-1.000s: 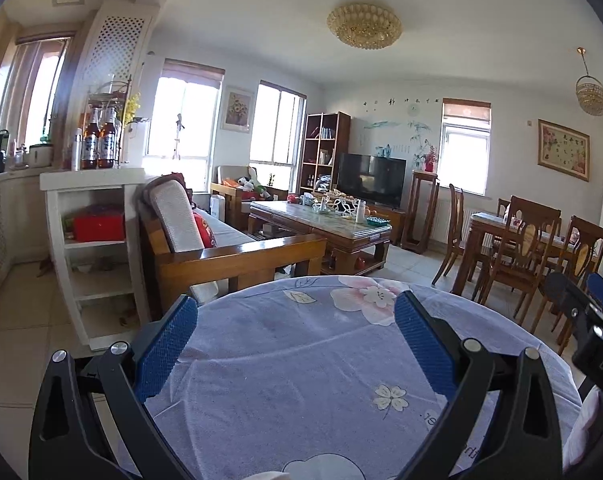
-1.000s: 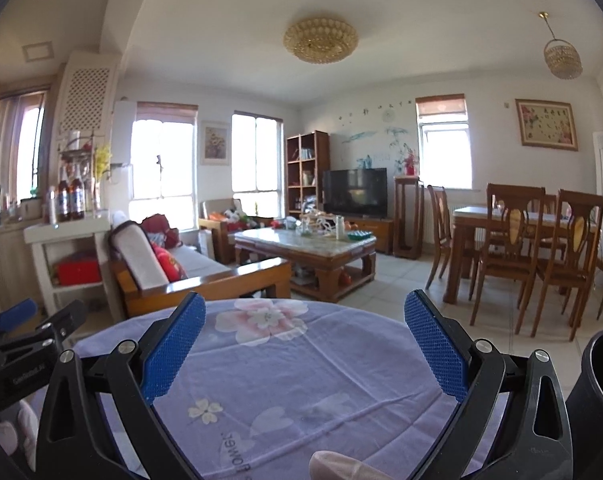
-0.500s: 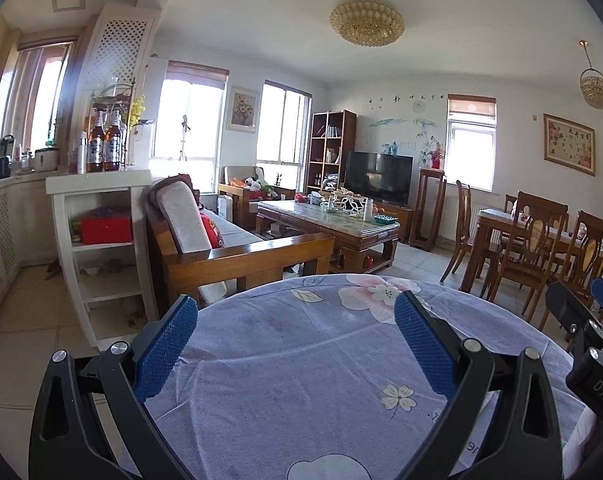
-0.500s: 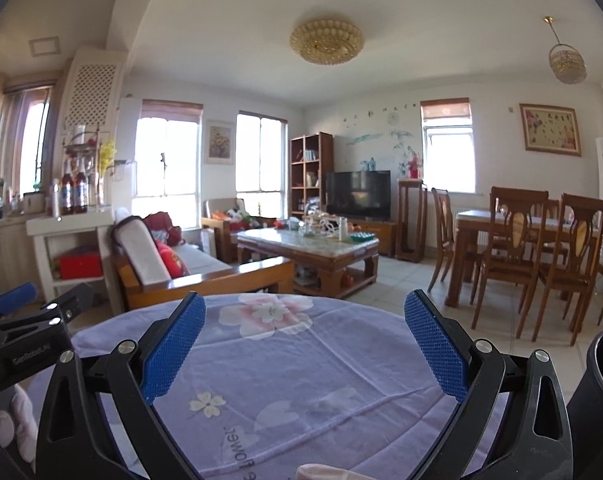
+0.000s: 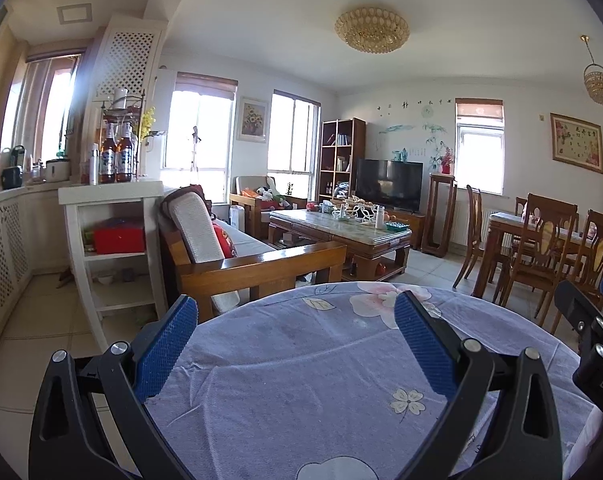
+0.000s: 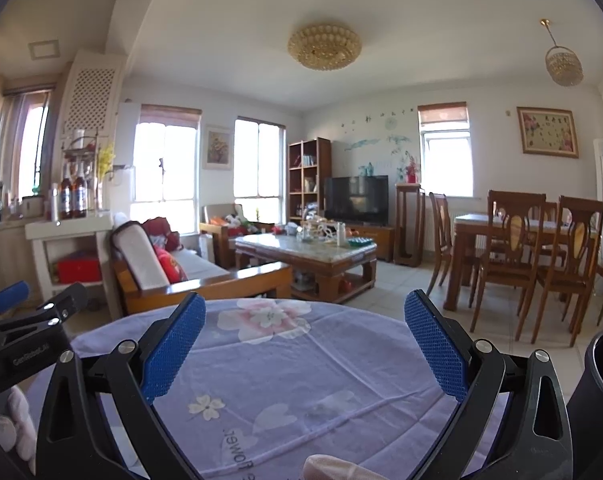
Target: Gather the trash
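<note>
My left gripper (image 5: 295, 316) is open and empty above a round table with a lilac flowered cloth (image 5: 293, 380). My right gripper (image 6: 304, 314) is open and empty above the same cloth (image 6: 301, 360). A crumpled white piece (image 6: 333, 468) lies on the cloth at the bottom edge of the right wrist view, below the gripper. A black bin (image 6: 599, 396) stands at the lower right of that view. The right gripper shows at the right edge of the left wrist view (image 5: 593, 332); the left gripper shows at the left edge of the right wrist view (image 6: 25, 328).
Beyond the table are a wooden sofa (image 5: 241, 256), a white shelf unit (image 5: 113, 236) with bottles on top, a coffee table (image 5: 341, 236) and a dining table with chairs (image 6: 521, 248). Tiled floor lies around the round table.
Both views have tilted up slightly, so the room sits a little lower in frame. Both grippers stay open and empty.
</note>
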Available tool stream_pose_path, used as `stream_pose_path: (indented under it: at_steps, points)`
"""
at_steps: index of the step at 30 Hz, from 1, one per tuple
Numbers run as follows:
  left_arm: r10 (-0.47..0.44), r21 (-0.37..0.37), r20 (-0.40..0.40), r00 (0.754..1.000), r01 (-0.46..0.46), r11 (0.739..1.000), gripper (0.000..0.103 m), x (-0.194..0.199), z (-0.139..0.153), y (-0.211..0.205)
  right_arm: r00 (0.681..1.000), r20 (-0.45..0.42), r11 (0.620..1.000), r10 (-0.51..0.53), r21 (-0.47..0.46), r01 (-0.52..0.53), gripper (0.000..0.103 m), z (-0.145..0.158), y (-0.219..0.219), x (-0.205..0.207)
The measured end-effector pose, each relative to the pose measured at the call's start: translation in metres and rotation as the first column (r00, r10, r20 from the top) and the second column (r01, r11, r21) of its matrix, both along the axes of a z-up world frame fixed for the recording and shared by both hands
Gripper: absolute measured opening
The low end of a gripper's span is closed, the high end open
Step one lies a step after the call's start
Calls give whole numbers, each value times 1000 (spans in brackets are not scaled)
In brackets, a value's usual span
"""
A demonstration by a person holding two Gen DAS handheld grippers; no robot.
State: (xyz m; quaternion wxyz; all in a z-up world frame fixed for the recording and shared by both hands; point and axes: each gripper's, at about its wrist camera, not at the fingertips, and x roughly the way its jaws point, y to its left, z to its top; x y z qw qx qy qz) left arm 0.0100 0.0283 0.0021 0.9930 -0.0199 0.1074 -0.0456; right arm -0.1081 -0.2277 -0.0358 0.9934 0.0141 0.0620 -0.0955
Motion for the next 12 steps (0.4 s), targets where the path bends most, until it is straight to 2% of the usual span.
stream_pose_path:
  at_steps: [12]
  points:
    - [11,-1,0,1000,-11,1000,98,1,1,3,1000,18,1000,-3,9,3,98,1,-1,-5]
